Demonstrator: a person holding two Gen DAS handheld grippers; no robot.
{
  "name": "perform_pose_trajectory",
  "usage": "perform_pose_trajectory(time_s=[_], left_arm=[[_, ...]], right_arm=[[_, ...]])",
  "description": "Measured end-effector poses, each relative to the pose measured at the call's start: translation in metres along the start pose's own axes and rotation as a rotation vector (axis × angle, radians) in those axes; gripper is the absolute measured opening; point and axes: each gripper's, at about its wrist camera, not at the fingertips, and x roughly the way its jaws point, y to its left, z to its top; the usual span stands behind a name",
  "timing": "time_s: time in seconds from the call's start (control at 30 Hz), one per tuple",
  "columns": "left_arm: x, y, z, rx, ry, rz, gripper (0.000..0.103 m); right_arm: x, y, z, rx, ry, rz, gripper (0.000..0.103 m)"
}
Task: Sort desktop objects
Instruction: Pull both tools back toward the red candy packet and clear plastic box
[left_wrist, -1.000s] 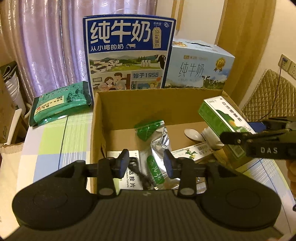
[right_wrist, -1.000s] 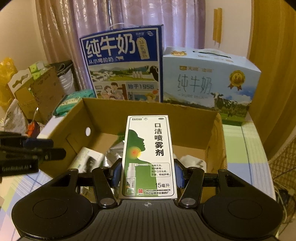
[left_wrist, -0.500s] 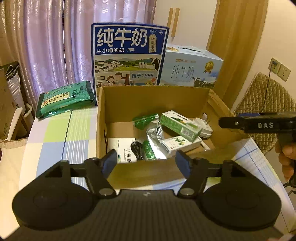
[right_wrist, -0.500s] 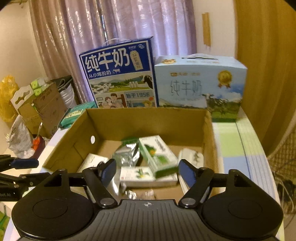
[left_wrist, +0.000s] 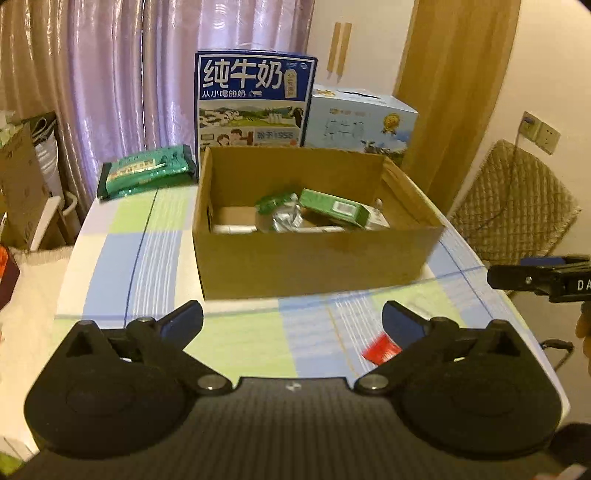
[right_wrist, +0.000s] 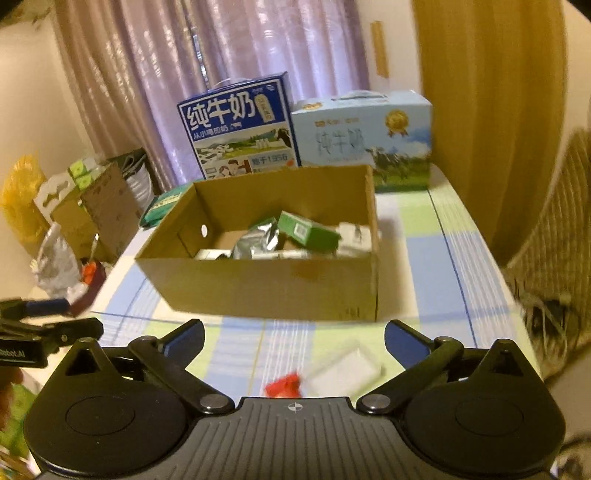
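While both jaws stand spread wide with nothing between them, the left hand-held gripper (left_wrist: 291, 319) and the right hand-held gripper (right_wrist: 294, 332) hang above the near part of the table (left_wrist: 236, 343) with its pastel checked cloth. The open brown cardboard box (left_wrist: 314, 258) sits further back on it, holding a green rectangular carton (right_wrist: 306, 229), a crinkled silver foil pouch (right_wrist: 258, 242) and other small packs. Just before the right one lie a small red wrapper (right_wrist: 283, 384) and a blurred white flat packet (right_wrist: 345, 371), outside the box.
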Motion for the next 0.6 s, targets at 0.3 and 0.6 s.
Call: perform_pose_trajectory(time_s=[0.3, 0.6], left_arm=[[-0.05, -0.023, -0.036, -0.019, -0.021, 0.007, 0.101], [-0.072, -0.054, -0.067, 0.053, -0.014, 0.004, 0.101]], right_arm=[[-0.048, -0.007, -0.056, 0.064, 0.012, -0.044, 0.101], [-0.086, -0.016, -0.096, 0.087, -0.028, -0.115, 0.101]])
